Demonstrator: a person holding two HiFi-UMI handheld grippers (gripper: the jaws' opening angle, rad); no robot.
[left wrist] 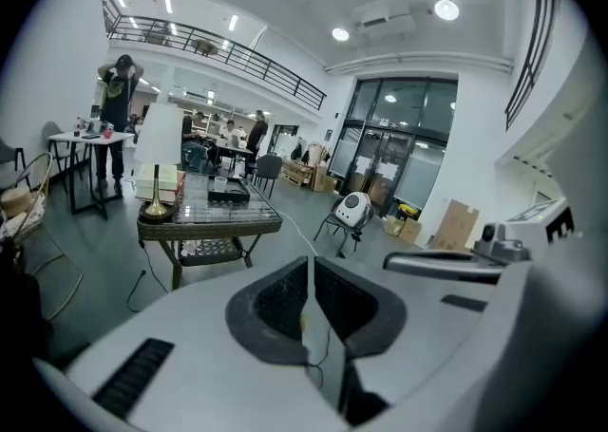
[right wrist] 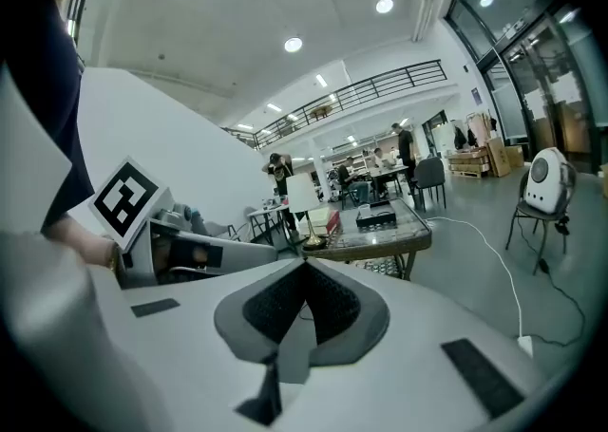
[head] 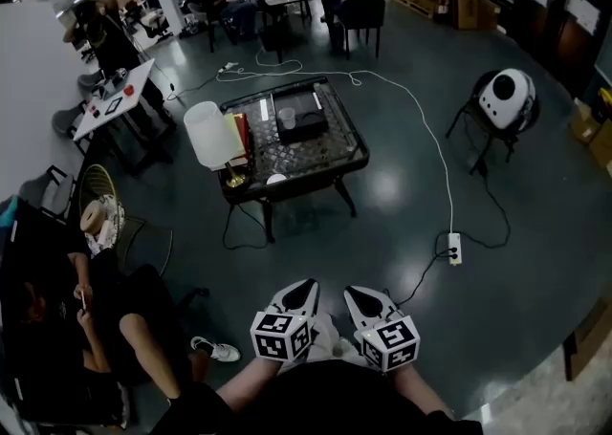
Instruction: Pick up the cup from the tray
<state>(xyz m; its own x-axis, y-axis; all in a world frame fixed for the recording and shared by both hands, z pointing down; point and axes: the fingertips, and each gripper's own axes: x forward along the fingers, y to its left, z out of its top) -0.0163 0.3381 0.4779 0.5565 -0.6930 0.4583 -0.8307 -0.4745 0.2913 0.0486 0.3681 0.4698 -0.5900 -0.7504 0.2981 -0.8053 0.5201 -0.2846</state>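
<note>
The clear cup (head: 287,118) stands beside a dark box in the black tray (head: 304,127) on a dark glass-topped coffee table (head: 335,161), well across the floor from me. I hold both grippers close to my body and far short of the table. My left gripper (head: 307,286) and right gripper (head: 353,293) sit side by side, both shut and empty. In the left gripper view the jaws of the left gripper (left wrist: 311,264) meet, with the cup (left wrist: 220,183) and tray (left wrist: 231,194) small in the distance. The right gripper (right wrist: 304,269) is likewise shut, with the tray (right wrist: 377,216) far ahead.
A lamp with a white shade (head: 210,134) and stacked books stand on the table's left end. A white cable runs over the floor to a power strip (head: 454,248). A white rounded device on a stand (head: 507,98) is at right. A seated person (head: 105,328) and a wicker chair (head: 96,204) are at left.
</note>
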